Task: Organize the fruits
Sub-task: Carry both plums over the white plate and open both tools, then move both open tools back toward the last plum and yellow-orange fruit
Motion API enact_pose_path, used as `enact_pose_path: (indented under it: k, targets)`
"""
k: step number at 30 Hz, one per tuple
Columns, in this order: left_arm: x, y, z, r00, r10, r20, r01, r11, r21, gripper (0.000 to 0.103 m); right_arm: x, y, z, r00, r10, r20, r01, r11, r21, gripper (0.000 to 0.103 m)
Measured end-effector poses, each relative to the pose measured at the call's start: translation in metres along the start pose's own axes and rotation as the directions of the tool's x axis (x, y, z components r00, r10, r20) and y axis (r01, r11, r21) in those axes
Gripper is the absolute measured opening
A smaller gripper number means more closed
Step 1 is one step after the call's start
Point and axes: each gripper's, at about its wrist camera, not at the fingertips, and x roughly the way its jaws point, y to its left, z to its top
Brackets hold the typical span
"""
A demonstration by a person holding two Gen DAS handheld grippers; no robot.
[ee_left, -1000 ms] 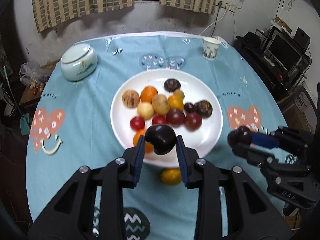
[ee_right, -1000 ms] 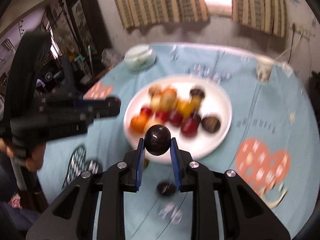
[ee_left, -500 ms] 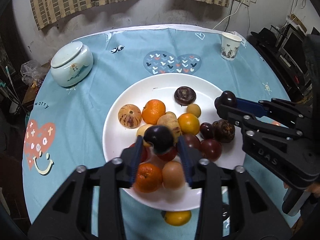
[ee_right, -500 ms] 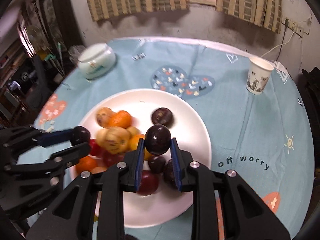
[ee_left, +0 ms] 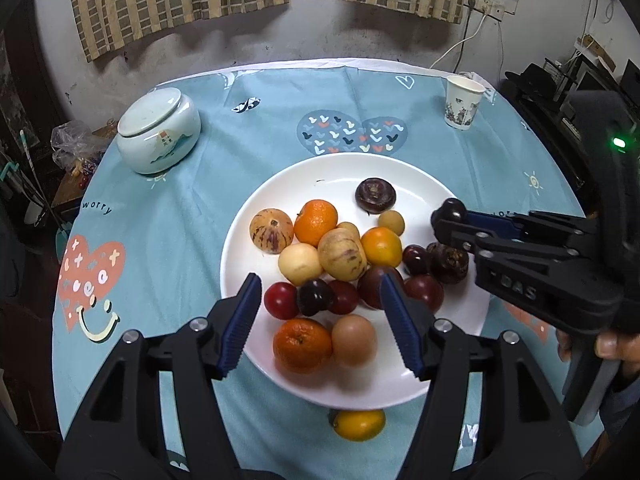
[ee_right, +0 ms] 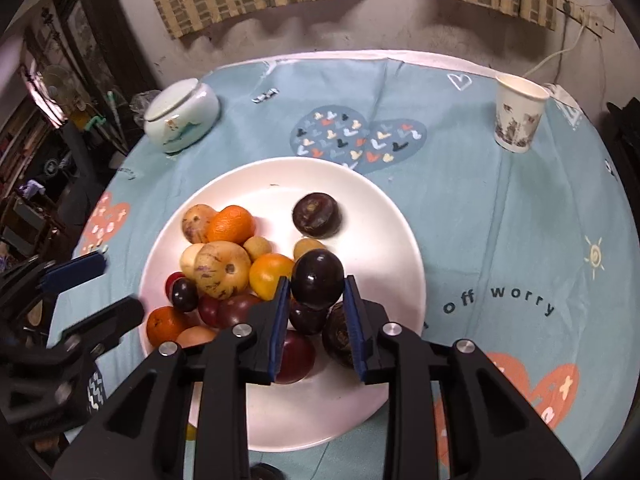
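A white plate (ee_left: pixel 280 184) on the blue cloth holds a heap of several fruits: oranges, pale striped melons, red and dark plums. My left gripper (ee_left: pixel 320 292) hovers over the plate's near side. Its jaws are opening, and their pads touch nothing. A dark plum (ee_left: pixel 314 296) lies free below them among the red fruits. My right gripper (ee_right: pixel 316 285) is shut on another dark plum (ee_right: pixel 317 279) above the plate's right side. In the left wrist view, the right gripper (ee_left: pixel 450 220) reaches in from the right. A yellow fruit (ee_left: pixel 359 424) lies on the cloth just off the plate's near rim.
A lidded ceramic jar (ee_left: pixel 160 132) stands at the back left and a paper cup (ee_left: pixel 462 102) at the back right. A person's hand (ee_left: pixel 612 348) grips the right tool's handle. A dark fruit (ee_right: pixel 266 472) lies on the cloth under the right gripper. The round table's edge curves close behind.
Both grippers moved in over the plate. The left jaws spread and let their dark plum down among the red fruits. The right gripper has kept hold of its plum.
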Motion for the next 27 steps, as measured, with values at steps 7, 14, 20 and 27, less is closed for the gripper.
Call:
enact_pose_path:
  k: [7, 14, 20, 27]
  targets:
    - [-0.021, 0.006, -0.011, 1.000, 0.016, 0.021, -0.016, 1.000, -0.012, 0.065, -0.012, 0.012, 0.002, 0.998, 0.040, 0.056, -0.039, 0.999, -0.012, 0.064]
    - [-0.035, 0.023, -0.024, 0.999, 0.033, 0.030, -0.031, 0.998, -0.063, 0.067, -0.045, 0.002, -0.035, 0.997, 0.036, 0.070, -0.036, 0.999, -0.005, 0.064]
    - [-0.043, 0.019, -0.065, 1.000, 0.010, -0.001, -0.010, 0.999, -0.048, 0.073, -0.063, -0.016, -0.136, 0.994, 0.109, 0.001, -0.108, 0.987, 0.119, 0.064]
    - [-0.043, 0.005, -0.132, 0.997, -0.007, -0.079, 0.008, 1.000, 0.007, 0.075, -0.076, 0.006, -0.225, 0.998, 0.027, -0.065, -0.022, 0.997, 0.075, 0.064]
